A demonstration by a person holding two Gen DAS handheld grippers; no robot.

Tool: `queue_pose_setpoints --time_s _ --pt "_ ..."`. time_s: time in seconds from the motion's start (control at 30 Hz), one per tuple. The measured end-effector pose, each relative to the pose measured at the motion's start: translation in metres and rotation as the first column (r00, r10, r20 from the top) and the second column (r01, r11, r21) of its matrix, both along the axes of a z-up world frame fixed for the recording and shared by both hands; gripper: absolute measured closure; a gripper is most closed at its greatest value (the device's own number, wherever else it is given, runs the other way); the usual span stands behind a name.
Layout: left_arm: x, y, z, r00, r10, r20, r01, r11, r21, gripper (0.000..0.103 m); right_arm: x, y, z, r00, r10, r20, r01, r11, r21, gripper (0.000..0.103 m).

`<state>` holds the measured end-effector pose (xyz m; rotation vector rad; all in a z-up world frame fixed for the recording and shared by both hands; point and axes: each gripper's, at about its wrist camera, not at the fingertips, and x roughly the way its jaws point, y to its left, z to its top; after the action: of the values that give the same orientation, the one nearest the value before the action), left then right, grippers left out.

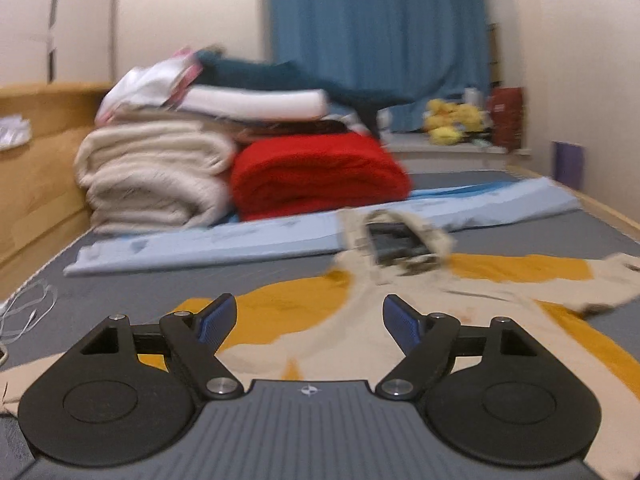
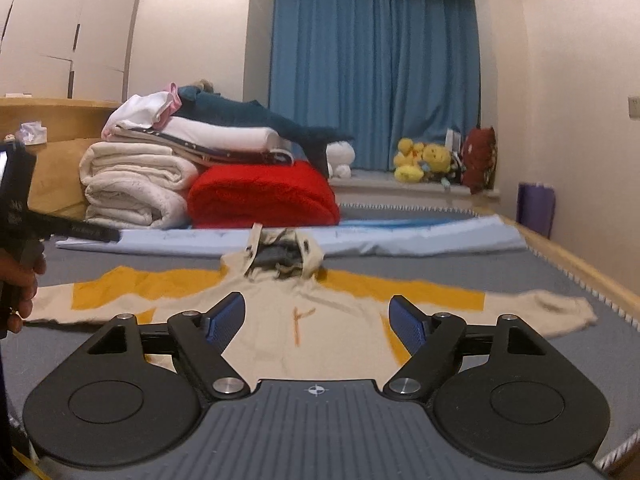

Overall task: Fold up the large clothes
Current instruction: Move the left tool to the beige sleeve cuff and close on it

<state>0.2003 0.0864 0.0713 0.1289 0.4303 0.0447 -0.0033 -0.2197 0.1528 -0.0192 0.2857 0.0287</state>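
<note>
Your cream-and-mustard hooded sweatshirt (image 2: 304,320) lies spread flat, front up, on the grey mattress cover (image 2: 520,276), both sleeves stretched straight out to the sides and the hood (image 2: 286,256) standing open at the far end. Nothing on it is folded yet: no sleeve is turned in and no side is brought over, so by the look of it the whole fold is ahead of you.

You hold the left gripper (image 1: 310,322) just above the sweatshirt's near left part, its blue-padded jaws spread apart with only cloth visible below them, not between them. You hold the right gripper (image 2: 316,320) over the sweatshirt's near middle, jaws likewise apart and gripping nothing. From the right wrist view, your hand (image 2: 22,284) and the black frame of the left tool show at the far end of the sweatshirt's left sleeve (image 2: 80,300).

Beyond the hood lies a pale blue flat sheet (image 2: 400,236) across the bed. Behind that, away from the sweatshirt, stand a folded red fleece blanket (image 2: 262,194), a stack of cream quilts (image 2: 132,188) and white linen, with a dark teal plush toy (image 2: 248,116) on top. Blue curtains (image 2: 372,68) close the back of the room.

What remains, as I judge it: take the sleeves in, then halve the body.
</note>
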Motion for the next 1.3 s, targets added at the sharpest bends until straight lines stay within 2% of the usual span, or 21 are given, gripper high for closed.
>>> queue_pose_setpoints --time_s 0.07,0.17,0.23,0.3,0.43,0.47,0.5,0.53,0.63,0.67,0.73,0.77,0.83,0.9,1.1,1.17,1.3 --pt "0.029 0.026 -0.013 0.996 0.067 -0.052 -0.067 0.998 0.01 0.018 0.017 0.001 0.009 1.0 0.005 0.01 -0.005 1.0 -0.019 0.023" --pt "0.064 0.068 -0.041 0.977 0.165 -0.132 -0.164 0.986 0.023 0.021 0.055 0.004 0.017 0.999 0.036 0.017 -0.036 0.999 -0.004 0.023" --pt "0.078 0.1 -0.06 0.956 0.219 -0.196 -0.219 0.975 0.021 0.034 0.08 0.011 0.021 0.997 0.068 0.028 -0.069 0.998 0.005 0.023" --pt "0.086 0.131 -0.074 0.929 0.267 -0.255 -0.28 0.96 -0.015 0.039 0.109 0.021 0.024 0.992 0.119 0.031 -0.12 0.993 0.021 0.023" --pt "0.09 0.184 -0.088 0.903 0.314 -0.293 -0.344 0.937 -0.054 0.055 0.165 0.042 0.024 0.977 0.209 0.03 -0.211 0.976 0.054 0.023" --pt "0.091 0.197 -0.09 0.891 0.333 -0.307 -0.367 0.928 -0.059 0.058 0.178 0.049 0.023 0.973 0.227 0.034 -0.228 0.972 0.051 0.027" --pt "0.091 0.214 -0.092 0.872 0.361 -0.33 -0.404 0.912 -0.068 0.066 0.186 0.054 0.022 0.969 0.242 0.041 -0.244 0.969 0.047 0.03" --pt "0.09 0.225 -0.093 0.857 0.383 -0.346 -0.434 0.897 -0.081 0.069 0.195 0.06 0.019 0.964 0.263 0.049 -0.265 0.963 0.046 0.036" --pt "0.083 0.259 -0.098 0.827 0.437 -0.353 -0.506 0.853 -0.13 0.069 0.21 0.068 0.005 0.95 0.309 0.047 -0.311 0.949 0.054 0.057" --pt "0.082 0.27 -0.101 0.811 0.454 -0.369 -0.535 0.831 -0.152 0.069 0.215 0.069 -0.001 0.949 0.314 0.028 -0.315 0.947 0.06 0.068" --pt "0.075 0.295 -0.106 0.78 0.484 -0.396 -0.588 0.784 -0.199 0.069 0.23 0.073 -0.009 0.944 0.33 -0.028 -0.327 0.942 0.07 0.077" --pt "0.073 0.308 -0.109 0.764 0.505 -0.402 -0.614 0.761 -0.21 0.069 0.234 0.074 -0.012 0.941 0.334 -0.045 -0.331 0.941 0.073 0.078" --pt "0.07 0.326 -0.113 0.726 0.547 -0.417 -0.661 0.723 -0.202 0.062 0.241 0.075 -0.013 0.938 0.343 -0.052 -0.34 0.938 0.068 0.078" --pt "0.061 0.351 -0.115 0.672 0.6 -0.434 -0.724 0.655 -0.217 0.058 0.244 0.074 -0.017 0.934 0.354 -0.056 -0.352 0.935 0.05 0.077" --pt "0.036 0.407 -0.132 0.525 0.674 -0.519 -0.851 0.403 -0.337 0.057 0.262 0.07 -0.028 0.939 0.326 -0.11 -0.323 0.945 0.046 0.077" --pt "0.03 0.416 -0.134 0.492 0.687 -0.534 -0.869 0.348 -0.353 0.057 0.266 0.068 -0.033 0.938 0.324 -0.119 -0.32 0.946 0.054 0.077" --pt "0.024 0.423 -0.14 0.455 0.7 -0.551 -0.882 0.267 -0.389 0.06 0.269 0.067 -0.038 0.939 0.321 -0.125 -0.318 0.947 0.042 0.077"
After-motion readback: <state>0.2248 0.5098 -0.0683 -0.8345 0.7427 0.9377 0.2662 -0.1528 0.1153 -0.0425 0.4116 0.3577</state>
